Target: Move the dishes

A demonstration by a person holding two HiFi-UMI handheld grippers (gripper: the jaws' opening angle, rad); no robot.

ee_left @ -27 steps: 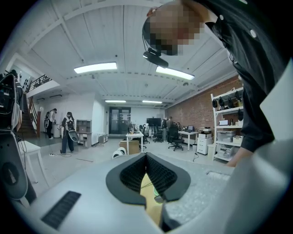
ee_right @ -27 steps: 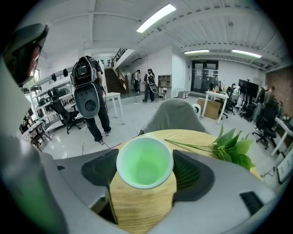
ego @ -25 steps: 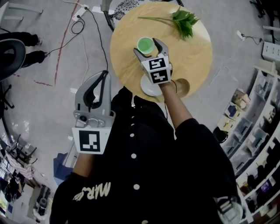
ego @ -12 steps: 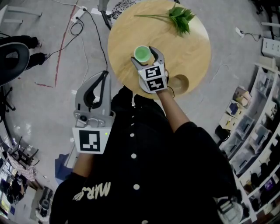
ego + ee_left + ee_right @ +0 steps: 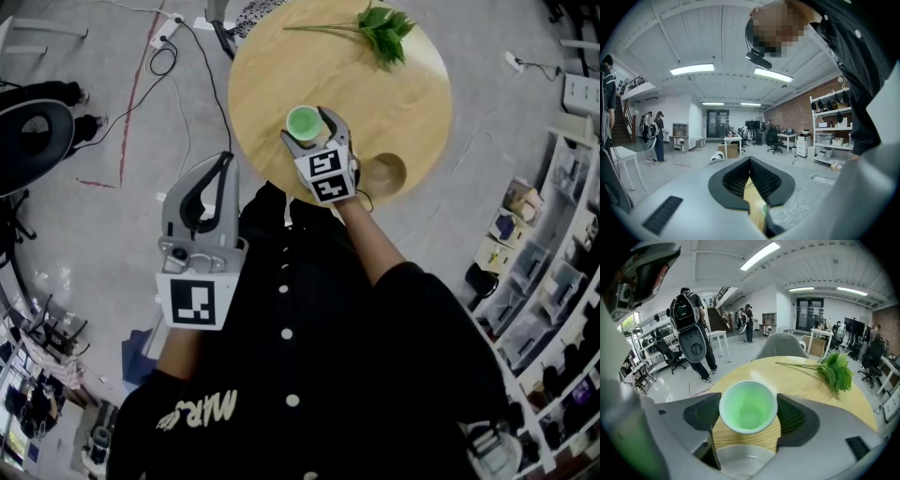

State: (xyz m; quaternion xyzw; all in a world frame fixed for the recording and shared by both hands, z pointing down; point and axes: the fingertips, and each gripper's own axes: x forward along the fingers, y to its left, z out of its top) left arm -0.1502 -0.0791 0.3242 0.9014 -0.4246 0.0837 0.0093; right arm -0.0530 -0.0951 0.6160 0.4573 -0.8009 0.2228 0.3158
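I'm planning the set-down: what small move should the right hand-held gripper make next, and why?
Probably lower the green cup onto the table just beyond the white bowl; the right hand-held gripper grips it, seemingly above the wood.

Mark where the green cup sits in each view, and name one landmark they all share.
Head view: green cup above centre, held in the right gripper.
Right gripper view: low centre, between the jaws.
Left gripper view: only a green sliver near the bottom, probably the cup.
Shared landmark: the round wooden table.
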